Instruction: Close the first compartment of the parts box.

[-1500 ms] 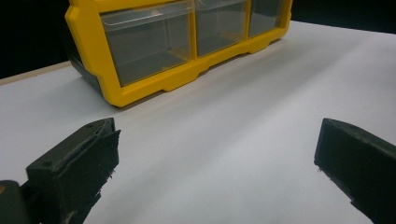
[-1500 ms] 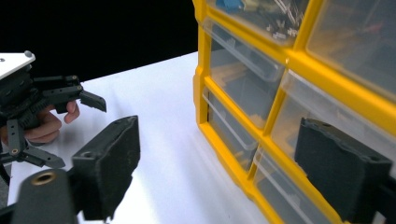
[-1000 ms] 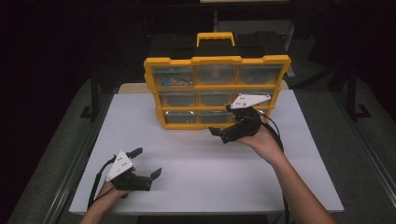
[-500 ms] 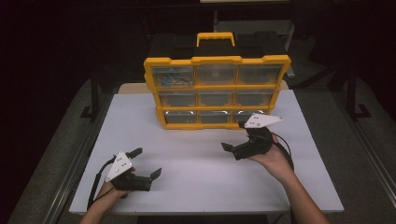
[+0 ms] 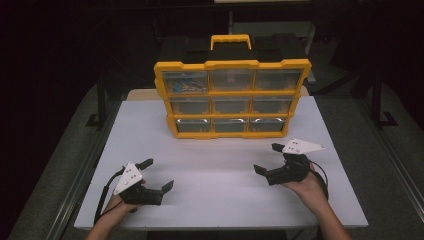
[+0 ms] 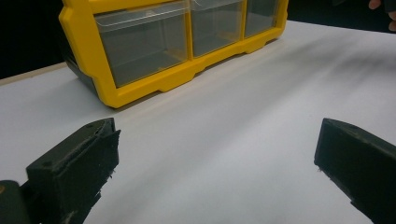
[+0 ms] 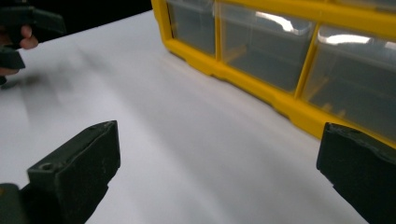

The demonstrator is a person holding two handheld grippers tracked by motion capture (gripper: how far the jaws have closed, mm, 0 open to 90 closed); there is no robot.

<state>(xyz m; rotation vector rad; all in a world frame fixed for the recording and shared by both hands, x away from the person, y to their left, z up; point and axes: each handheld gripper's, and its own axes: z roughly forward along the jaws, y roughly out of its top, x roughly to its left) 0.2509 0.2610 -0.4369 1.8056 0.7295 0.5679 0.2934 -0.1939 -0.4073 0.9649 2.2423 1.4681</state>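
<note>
1. Facing a yellow drawer organizer [image 5: 232,97] that stands upright toward the far side of a white table [image 5: 210,165], a person holds two grippers low over the bare tabletop in front of it, both well apart from the cabinet

2. The left gripper [image 5: 156,174] sits off the organizer's lower left corner, jaws spread wide and holding nothing; its own view shows only white tabletop between the black jaws, with the bottom-row drawer [image 6: 142,44] ahead

3. The right gripper [image 5: 269,159] hangs off the organizer's lower right corner, jaws likewise wide apart and empty, the bottom row of clear drawers [image 7: 261,51] running across its view

4. All nine drawers appear pushed in flush with the yellow frame; the top-left drawer [image 5: 186,81] holds small coloured items, the others look near empty

5. Judged from this pose, the next contact is with a bottom-row drawer: approach square to the organizer's front, jaws level with the drawer's lip, close on the lip only, and pull straight out

6. The free gripper would do well to brace the yellow frame, since a light cabinet could slide or tip forward
</note>
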